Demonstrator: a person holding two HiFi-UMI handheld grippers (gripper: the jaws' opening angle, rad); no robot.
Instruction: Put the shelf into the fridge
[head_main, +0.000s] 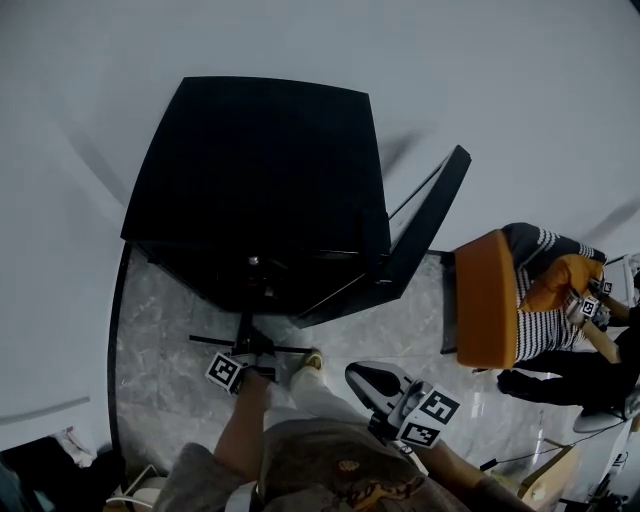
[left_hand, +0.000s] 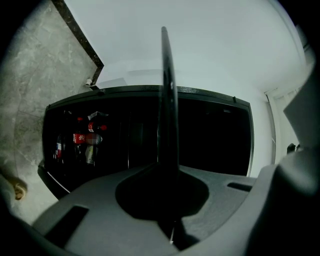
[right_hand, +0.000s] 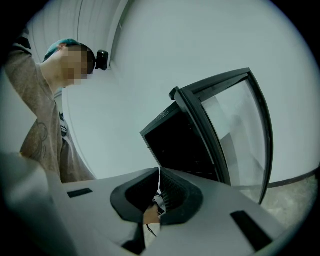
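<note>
Shelf (left_hand: 168, 100) before fridge (head_main: 260, 170), door (head_main: 425, 235) rightward

**Head view:** the camera sits above the scene and faces steeply down onto the top of the fridge (head_main: 262, 165), its open door (head_main: 425, 235) and the floor (head_main: 170, 310).

**Left gripper view:** the camera rides the left gripper (head_main: 246, 345), close to the fridge front. It faces along the edge-on shelf (left_hand: 167, 100) into the dark interior. The picture appears rolled sideways, with the floor at its left.

**Right gripper view:** the camera rides the right gripper (head_main: 362, 380), farther from the fridge. It is tilted upward at the door's edge and the wall (right_hand: 175, 45).

**Shared coverage:** all three views show the fridge. The head view and the right gripper view also share the door.
</note>
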